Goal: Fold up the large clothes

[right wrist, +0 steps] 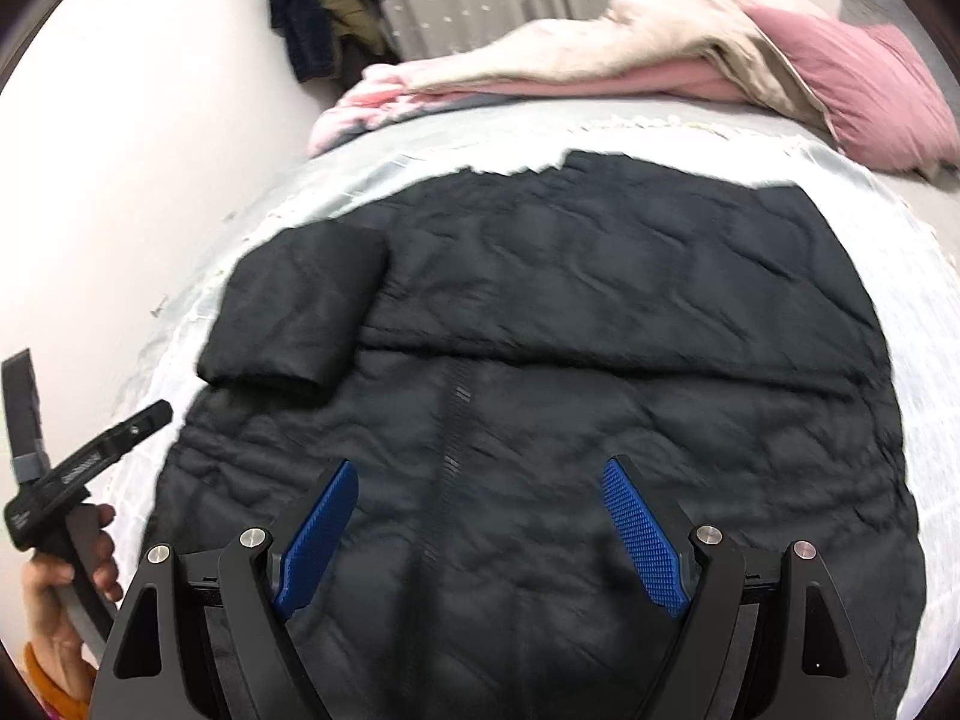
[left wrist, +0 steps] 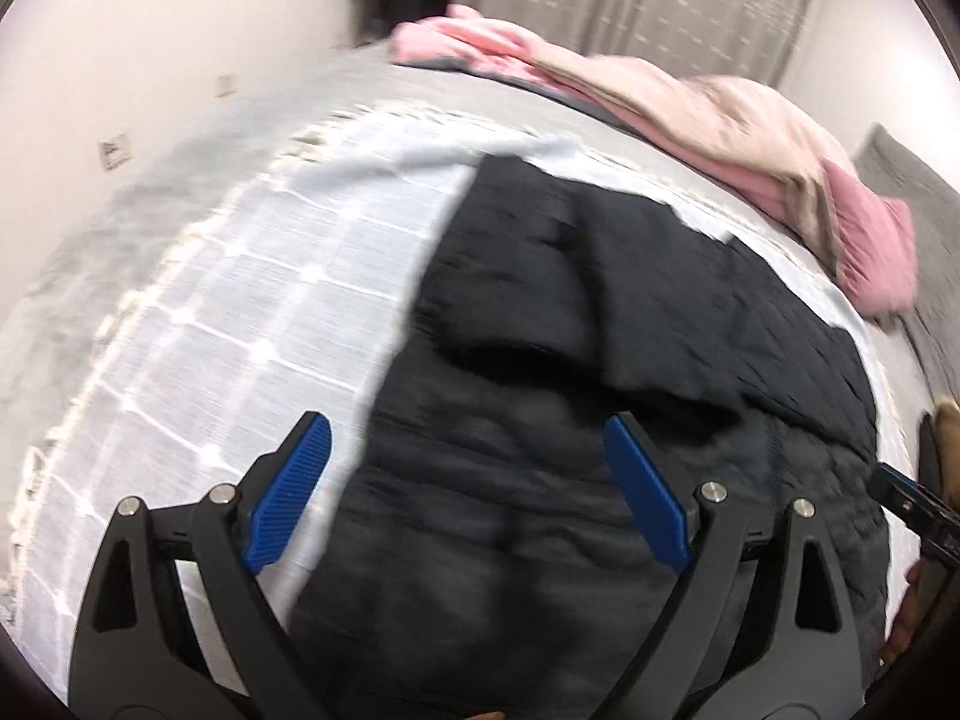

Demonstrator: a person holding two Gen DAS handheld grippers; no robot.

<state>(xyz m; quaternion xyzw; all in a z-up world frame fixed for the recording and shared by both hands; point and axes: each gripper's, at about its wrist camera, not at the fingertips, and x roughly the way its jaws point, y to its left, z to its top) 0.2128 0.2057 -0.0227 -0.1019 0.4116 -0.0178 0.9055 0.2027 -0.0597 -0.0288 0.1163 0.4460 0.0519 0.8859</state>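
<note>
Fabric first: at far left lies the pale blue-grey checked throw with a cream fringe (left wrist: 240, 312), spread flat over the bed, and on it rests the black quilted puffer jacket (right wrist: 570, 372), front up, its dark zip line (right wrist: 453, 420) running down the middle. The jacket's left sleeve (right wrist: 300, 306) is folded in across the chest on that side; the body to the right lies open and rumpled.

The left gripper (left wrist: 468, 468) hovers over the jacket's left edge, blue pads wide apart with nothing between them. The right gripper (right wrist: 480, 510) hangs above the lower middle of the jacket, straddling the zip line, jaws likewise spread and empty.

Judging by the puffed quilting, the jacket is probably light and soft but springy, so folds may loft back up unless pressed. The shell looks smooth and could slip between pads; a seam, hem or cuff should give a firmer bite than the padded panels. A pinch at the hem corners seems the sensible hold.

At far right sits a heap of pink and beige bedding (right wrist: 780, 54).
</note>
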